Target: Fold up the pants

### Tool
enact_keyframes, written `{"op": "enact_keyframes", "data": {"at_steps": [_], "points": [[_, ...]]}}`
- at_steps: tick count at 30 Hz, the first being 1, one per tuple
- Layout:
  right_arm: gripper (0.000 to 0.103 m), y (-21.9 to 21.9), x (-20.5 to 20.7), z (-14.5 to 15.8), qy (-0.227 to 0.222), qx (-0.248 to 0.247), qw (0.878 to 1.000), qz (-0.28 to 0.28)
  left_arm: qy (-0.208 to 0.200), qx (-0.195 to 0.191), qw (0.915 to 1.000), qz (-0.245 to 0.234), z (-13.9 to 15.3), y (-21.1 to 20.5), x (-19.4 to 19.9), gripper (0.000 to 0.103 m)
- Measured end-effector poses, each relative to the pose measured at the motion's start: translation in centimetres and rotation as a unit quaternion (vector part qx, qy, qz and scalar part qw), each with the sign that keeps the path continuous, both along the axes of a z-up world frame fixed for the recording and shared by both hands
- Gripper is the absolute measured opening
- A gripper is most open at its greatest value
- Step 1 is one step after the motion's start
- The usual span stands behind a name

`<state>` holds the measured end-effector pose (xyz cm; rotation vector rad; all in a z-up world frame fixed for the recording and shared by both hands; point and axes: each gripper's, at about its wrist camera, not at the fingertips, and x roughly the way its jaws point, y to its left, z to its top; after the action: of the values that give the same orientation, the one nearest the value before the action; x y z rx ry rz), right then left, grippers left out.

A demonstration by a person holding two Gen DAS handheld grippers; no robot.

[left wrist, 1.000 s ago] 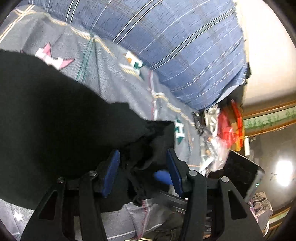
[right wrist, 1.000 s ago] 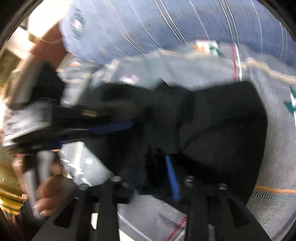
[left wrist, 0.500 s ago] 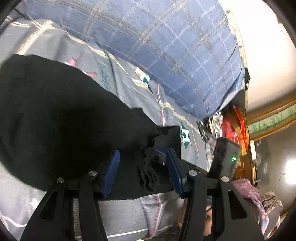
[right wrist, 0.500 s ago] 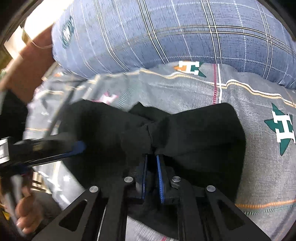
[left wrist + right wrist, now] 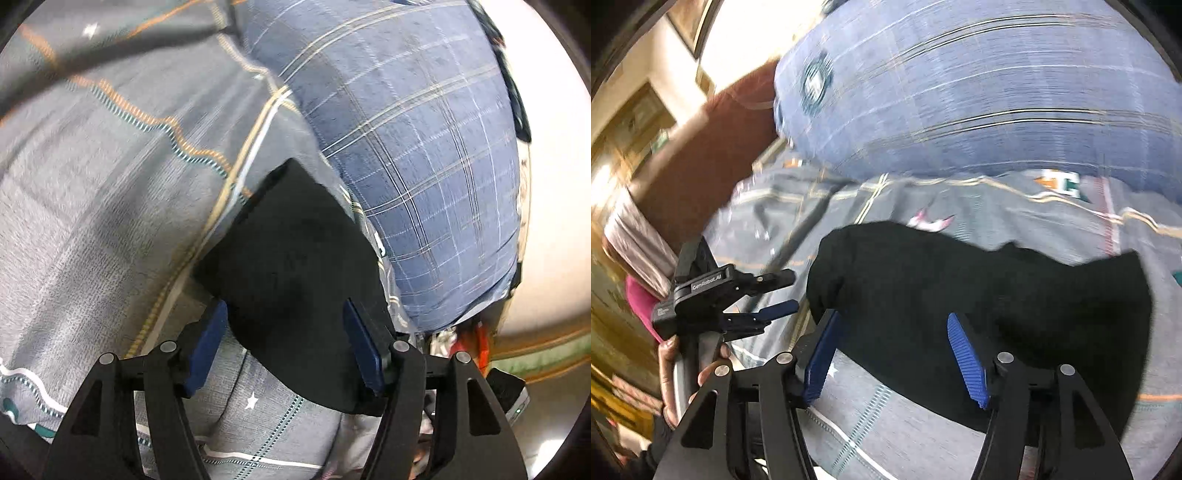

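The black pants (image 5: 295,273) lie folded into a compact bundle on the grey patterned bedsheet (image 5: 92,221). In the right wrist view the pants (image 5: 997,295) spread across the middle. My left gripper (image 5: 286,343) is open, its blue pads either side of the near end of the bundle, holding nothing. It also shows in the right wrist view (image 5: 775,291), open, just left of the pants. My right gripper (image 5: 897,354) is open over the near edge of the pants and holds nothing.
A large blue plaid pillow (image 5: 424,147) lies behind the pants; it also shows in the right wrist view (image 5: 979,92). A brown headboard (image 5: 713,158) stands at the left. Cluttered bags (image 5: 476,339) sit beyond the bed edge.
My right gripper was shut on the bunched pants and has opened and let go. My left gripper has swung round and stayed open. The pants now lie flatter as a folded bundle.
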<state>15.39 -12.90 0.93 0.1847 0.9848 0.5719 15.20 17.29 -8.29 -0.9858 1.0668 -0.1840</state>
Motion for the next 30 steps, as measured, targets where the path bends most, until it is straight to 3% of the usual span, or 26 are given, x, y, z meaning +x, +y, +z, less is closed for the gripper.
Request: {"op": "enact_keyframes", "data": {"at_steps": [5, 7, 12, 18, 22, 24, 26, 28, 30], "points": [[0.062, 6.7, 1.7, -2.5, 0.017, -0.026, 0.999, 0.036, 0.023, -0.039, 0.999, 0.004, -2.1, 0.3, 0.6, 0.064], [0.06, 8.0, 2.5, -4.2, 0.028, -0.028, 0.998, 0.042, 0.032, -0.038, 0.9988, 0.003, -2.7, -0.2, 0.6, 0.063], [0.049, 8.5, 3.5, -7.3, 0.051, -0.017, 0.998, 0.04, 0.035, -0.038, 0.9986, 0.01, -3.2, -0.6, 1.4, 0.063], [0.031, 7.2, 3.8, -7.7, 0.066, 0.007, 0.997, 0.033, 0.04, -0.042, 0.9974, 0.042, -3.5, -0.3, 2.0, 0.063], [0.029, 6.9, 3.8, -7.8, 0.073, 0.009, 0.997, 0.033, 0.039, -0.043, 0.9963, 0.064, -3.7, 0.0, 2.4, 0.062], [0.029, 7.1, 3.7, -7.7, 0.071, 0.0, 0.997, 0.036, 0.044, -0.021, 0.9962, 0.072, -3.7, 0.1, 2.5, 0.036], [0.032, 7.1, 3.4, -7.3, 0.065, 0.007, 0.997, 0.045, 0.045, -0.013, 0.9962, 0.073, -3.7, 0.0, 2.5, 0.031], [0.034, 6.9, 3.3, -6.9, 0.061, 0.027, 0.997, 0.046, 0.042, 0.003, 0.9969, 0.066, -3.2, 0.0, 2.4, 0.018], [0.035, 6.6, 3.3, -6.5, 0.058, 0.03, 0.997, 0.038, 0.025, 0.026, 0.9978, 0.055, -2.0, -0.4, 2.3, 0.014]]}}
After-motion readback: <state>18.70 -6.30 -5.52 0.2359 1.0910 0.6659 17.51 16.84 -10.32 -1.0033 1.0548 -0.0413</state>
